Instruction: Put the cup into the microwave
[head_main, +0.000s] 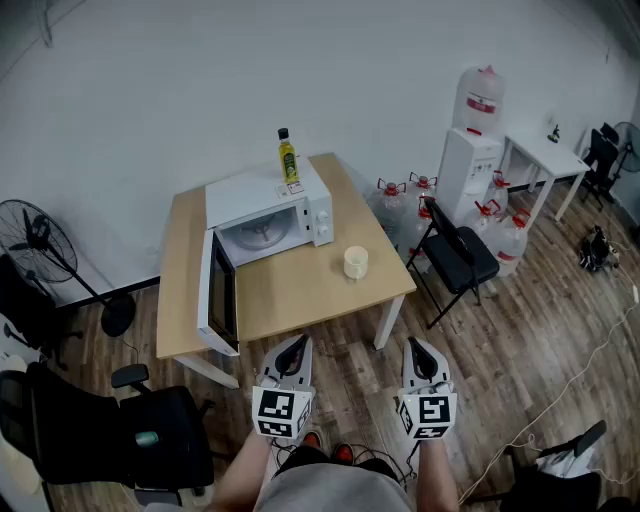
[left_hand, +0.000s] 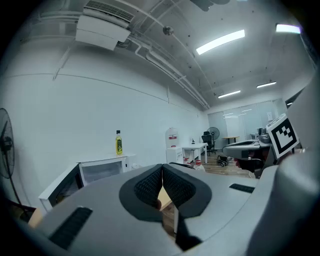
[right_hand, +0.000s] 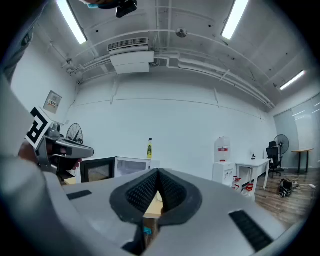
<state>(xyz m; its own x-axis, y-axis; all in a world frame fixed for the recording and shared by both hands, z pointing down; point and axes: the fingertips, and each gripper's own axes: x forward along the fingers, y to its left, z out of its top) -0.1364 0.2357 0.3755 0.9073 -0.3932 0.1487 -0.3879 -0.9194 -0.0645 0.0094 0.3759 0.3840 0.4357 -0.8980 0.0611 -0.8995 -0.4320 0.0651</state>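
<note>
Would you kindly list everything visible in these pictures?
light wooden table: one, tan, centre
white microwave oven: one, white, on table, door open
yellow-green black-capped bottle: one, yellow-green, atop microwave
cream round cup: one, cream, on table beside microwave
black folding chair: one, black, right of table
white water dispenser: one, white, by wall
clear water jugs: several, red-capped, floor
black pedestal fan: one, black, far left
left claw: one, grey, shut, foreground
right claw: one, grey, shut, foreground

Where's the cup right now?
In the head view, the cup stands upright on the wooden table, just right of the open microwave and toward the table's right edge.
</note>
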